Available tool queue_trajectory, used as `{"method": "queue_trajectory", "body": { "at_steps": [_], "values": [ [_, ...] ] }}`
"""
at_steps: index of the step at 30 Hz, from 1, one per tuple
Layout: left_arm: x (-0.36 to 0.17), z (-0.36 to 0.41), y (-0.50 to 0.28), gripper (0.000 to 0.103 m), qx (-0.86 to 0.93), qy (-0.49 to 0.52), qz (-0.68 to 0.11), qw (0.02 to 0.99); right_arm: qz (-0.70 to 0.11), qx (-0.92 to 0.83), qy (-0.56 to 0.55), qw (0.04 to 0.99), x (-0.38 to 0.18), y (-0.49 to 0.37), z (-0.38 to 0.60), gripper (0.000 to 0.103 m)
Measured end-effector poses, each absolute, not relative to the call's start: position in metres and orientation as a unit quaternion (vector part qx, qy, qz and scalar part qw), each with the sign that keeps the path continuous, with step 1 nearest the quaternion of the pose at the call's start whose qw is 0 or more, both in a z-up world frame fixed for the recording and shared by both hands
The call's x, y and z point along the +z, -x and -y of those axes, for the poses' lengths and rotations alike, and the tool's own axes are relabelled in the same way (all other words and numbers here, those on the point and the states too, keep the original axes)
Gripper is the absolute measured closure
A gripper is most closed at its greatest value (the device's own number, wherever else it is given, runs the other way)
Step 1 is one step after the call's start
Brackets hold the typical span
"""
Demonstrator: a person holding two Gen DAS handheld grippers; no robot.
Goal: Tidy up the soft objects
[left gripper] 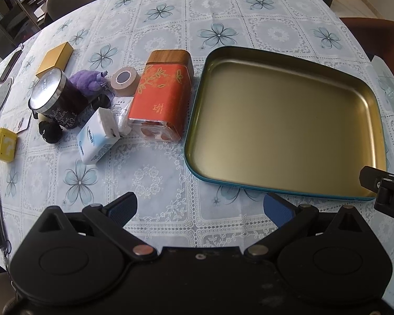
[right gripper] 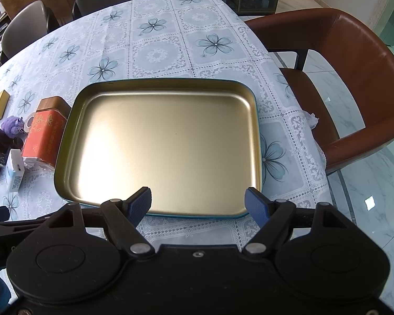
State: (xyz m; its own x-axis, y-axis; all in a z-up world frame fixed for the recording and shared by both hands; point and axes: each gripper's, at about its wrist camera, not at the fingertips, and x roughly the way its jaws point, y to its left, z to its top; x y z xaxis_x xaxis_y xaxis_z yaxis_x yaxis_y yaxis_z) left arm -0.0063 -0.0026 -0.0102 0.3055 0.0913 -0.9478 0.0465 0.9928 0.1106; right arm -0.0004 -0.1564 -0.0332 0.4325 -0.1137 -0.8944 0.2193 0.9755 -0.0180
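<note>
1 yellow cube [left gripper: 3,145] far left of tray, 1 dark jar [left gripper: 55,97], 1 purple plush [left gripper: 88,80] behind jar, 1 tissue pack [left gripper: 97,136], 1 tape roll [left gripper: 124,79], 1 orange tin [left gripper: 162,97] just left of tray, 1 gold tray [left gripper: 283,128] w/ nothing in it, left claw [left gripper: 200,208] wide, holding nothing, right claw [right gripper: 198,204] wide over tray's near rim.
</note>
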Motion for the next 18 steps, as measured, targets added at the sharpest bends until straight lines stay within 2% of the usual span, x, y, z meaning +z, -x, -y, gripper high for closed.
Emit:
{"method": "queue_trajectory", "body": {
  "at_steps": [18],
  "values": [
    [-0.0105,-0.0018,0.0058,0.0,0.006,-0.059,-0.591,0.804,-0.524,-0.103,-0.06,0.843,-0.0332,-0.0016,0.1523,0.029]
  ]
}}
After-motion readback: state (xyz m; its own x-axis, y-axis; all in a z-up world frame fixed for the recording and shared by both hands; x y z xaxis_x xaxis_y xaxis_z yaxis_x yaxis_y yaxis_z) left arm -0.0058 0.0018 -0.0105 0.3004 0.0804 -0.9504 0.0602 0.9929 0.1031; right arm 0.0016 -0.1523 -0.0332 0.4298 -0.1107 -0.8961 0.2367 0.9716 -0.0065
